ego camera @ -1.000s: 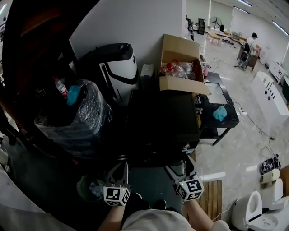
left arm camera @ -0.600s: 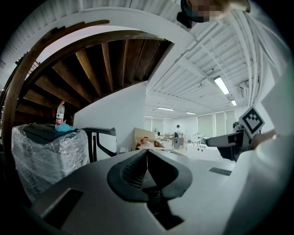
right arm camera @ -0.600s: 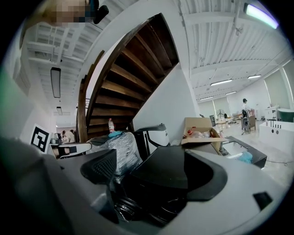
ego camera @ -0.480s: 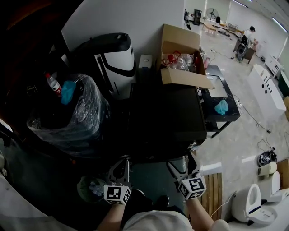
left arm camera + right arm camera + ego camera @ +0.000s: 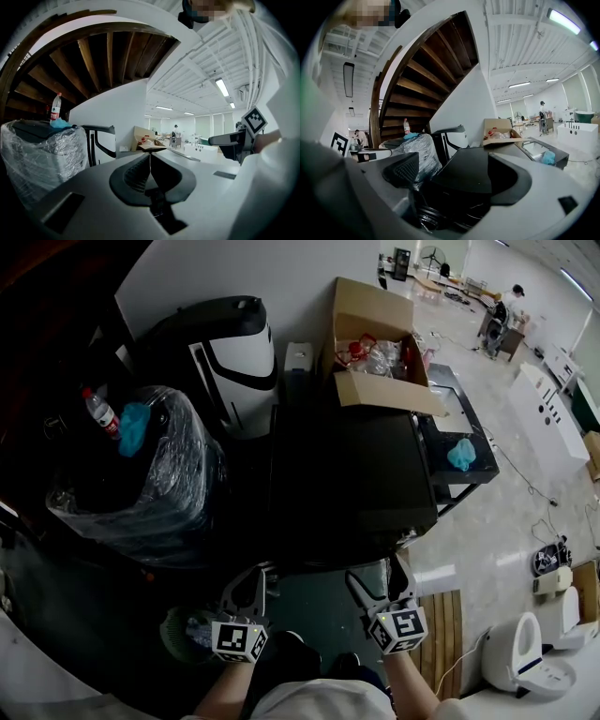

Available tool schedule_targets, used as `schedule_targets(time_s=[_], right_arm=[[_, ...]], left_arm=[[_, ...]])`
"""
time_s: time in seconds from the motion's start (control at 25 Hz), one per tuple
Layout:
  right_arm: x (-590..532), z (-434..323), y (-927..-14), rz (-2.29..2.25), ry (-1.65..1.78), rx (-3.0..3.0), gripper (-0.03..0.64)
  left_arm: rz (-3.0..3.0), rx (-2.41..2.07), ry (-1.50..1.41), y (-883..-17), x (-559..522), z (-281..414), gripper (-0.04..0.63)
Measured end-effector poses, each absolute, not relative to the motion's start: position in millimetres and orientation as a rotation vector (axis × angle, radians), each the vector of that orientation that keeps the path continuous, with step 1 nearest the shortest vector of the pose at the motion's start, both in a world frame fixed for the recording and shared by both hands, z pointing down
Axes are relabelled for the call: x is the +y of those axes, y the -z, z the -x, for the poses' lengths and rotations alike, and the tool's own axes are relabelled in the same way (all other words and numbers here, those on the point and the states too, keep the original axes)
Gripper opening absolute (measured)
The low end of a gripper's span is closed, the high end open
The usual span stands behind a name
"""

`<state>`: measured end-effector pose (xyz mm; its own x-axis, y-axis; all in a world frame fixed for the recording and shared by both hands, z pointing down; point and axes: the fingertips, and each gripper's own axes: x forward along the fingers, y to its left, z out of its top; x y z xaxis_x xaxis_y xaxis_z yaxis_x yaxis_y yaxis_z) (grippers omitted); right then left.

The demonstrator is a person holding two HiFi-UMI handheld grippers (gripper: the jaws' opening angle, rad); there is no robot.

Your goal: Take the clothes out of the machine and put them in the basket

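Facing machine (image 5: pixel 352 484): left tongs (image 5: pixel 251 575) together, right tongs (image 5: pixel 375 574) apart.

The floor (image 5: pixel 511 531), pale and glossy on the right and dark on the left, carries a black machine (image 5: pixel 352 484) in the middle. A plastic-wrapped unit (image 5: pixel 178 493) and a black-and-white appliance (image 5: pixel 225 362) stand to its left, a low black table (image 5: pixel 450 479) just to its right, and a slatted wooden mat (image 5: pixel 441 652) and a white appliance (image 5: pixel 520 676) at the lower right. A cardboard box (image 5: pixel 361 310) sits at the far edge of the machine's top, a bottle (image 5: pixel 97 412) and a blue rag (image 5: pixel 134 426) rest on the wrapped unit, and a turquoise cloth (image 5: pixel 460 454) lies on the table.
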<state>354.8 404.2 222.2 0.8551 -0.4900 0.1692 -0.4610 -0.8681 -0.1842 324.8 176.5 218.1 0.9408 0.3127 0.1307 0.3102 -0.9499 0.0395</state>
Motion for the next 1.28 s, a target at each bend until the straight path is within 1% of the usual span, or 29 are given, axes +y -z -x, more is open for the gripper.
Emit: schedule_targets(time_s=[0.56, 0.8, 1.28], right_arm=[[446, -352, -256, 2.880, 0.347, 0.850, 0.454], [464, -347, -288, 2.892, 0.352, 0.885, 0.457], [453, -359, -378, 2.860, 0.324, 0.891, 0.456]], left_arm=[[-3.078, 0.355, -0.206, -250, 222, -306, 0.020], [-3.093, 0.331, -0.135, -264, 249, -296, 0.020], [-3.106, 0.357, -0.082, -338, 251, -303, 0.020]])
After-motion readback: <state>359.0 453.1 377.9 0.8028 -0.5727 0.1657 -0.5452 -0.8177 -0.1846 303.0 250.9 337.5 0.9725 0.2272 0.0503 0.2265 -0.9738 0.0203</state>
